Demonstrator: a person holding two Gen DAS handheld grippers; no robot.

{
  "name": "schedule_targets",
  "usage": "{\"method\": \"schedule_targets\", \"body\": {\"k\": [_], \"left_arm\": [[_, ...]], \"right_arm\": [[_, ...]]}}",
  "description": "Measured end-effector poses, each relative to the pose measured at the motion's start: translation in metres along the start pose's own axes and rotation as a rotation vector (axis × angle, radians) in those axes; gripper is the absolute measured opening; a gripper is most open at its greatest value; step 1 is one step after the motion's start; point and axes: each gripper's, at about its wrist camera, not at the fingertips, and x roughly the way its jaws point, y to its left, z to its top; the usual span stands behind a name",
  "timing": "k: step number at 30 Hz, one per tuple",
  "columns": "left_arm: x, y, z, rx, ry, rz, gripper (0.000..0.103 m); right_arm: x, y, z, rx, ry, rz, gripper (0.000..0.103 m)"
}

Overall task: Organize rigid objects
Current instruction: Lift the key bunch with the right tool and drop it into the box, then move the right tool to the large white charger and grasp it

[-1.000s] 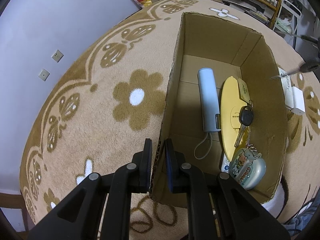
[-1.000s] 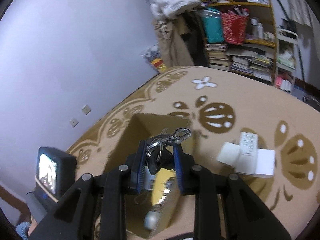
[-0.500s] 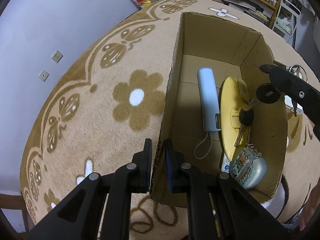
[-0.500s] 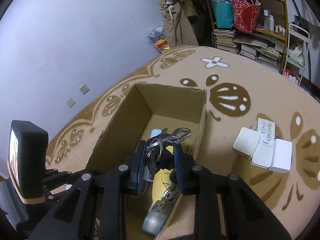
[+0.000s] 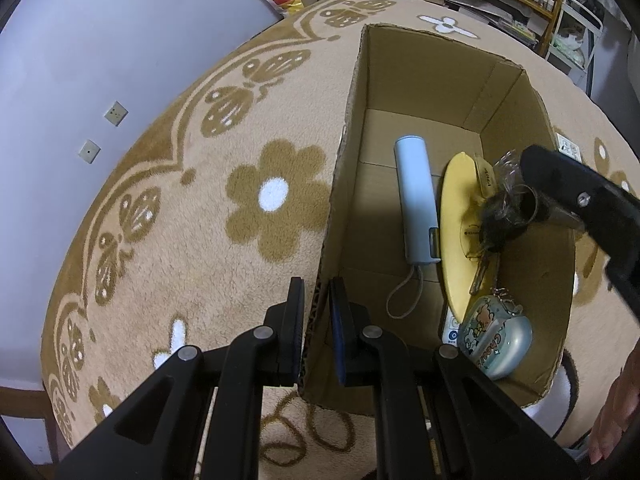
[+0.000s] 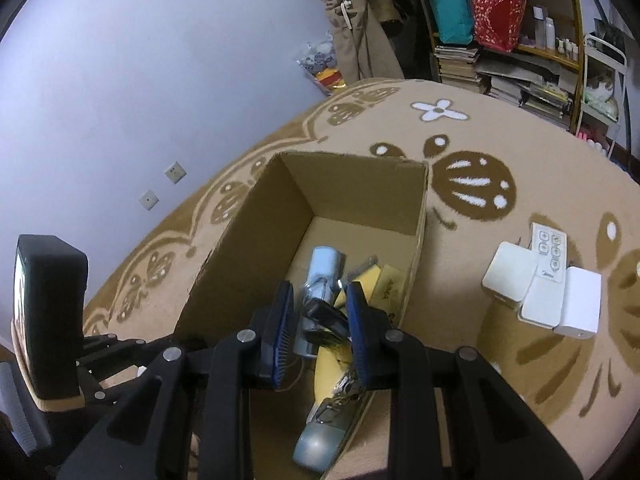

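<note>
Inside the cardboard box (image 5: 440,92) the far end and the strip along the left wall are bare floor, so there's room to drop in there. Right half is packed: yellow case (image 5: 456,240), blue tube (image 5: 416,200), cartoon pouch (image 5: 494,338). Left claw (image 5: 316,312) pinches the near wall. White boxes (image 6: 540,296) sit on the carpet (image 6: 500,140) right of the box, rest is open

One cardboard box (image 5: 420,80), one pale blue cylinder (image 5: 416,204), one yellow oval case (image 5: 456,248), one bunch of keys (image 5: 500,220), one cartoon charm case (image 5: 494,338), two white blocks (image 6: 510,280), one white remote (image 6: 546,260), two wall sockets (image 6: 175,172).
</note>
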Motion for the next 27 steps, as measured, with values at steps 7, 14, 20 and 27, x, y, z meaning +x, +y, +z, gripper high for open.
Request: {"method": "schedule_targets", "body": {"k": [7, 14, 20, 27], "left_arm": [[0.000, -0.002, -0.001, 0.005, 0.002, 0.007, 0.011], [0.000, -0.002, -0.001, 0.006, 0.003, 0.008, 0.011], [0.001, -0.002, 0.000, 0.014, 0.004, 0.011, 0.011], [0.002, -0.002, 0.000, 0.018, 0.004, 0.012, 0.011]], "right_arm": [[-0.017, 0.002, 0.007, -0.061, -0.064, -0.062, 0.033], [-0.033, -0.017, 0.018, -0.029, -0.148, -0.190, 0.074], [-0.035, -0.053, 0.023, 0.040, -0.144, -0.263, 0.087], [-0.027, -0.116, 0.018, 0.156, -0.102, -0.394, 0.099]]}}
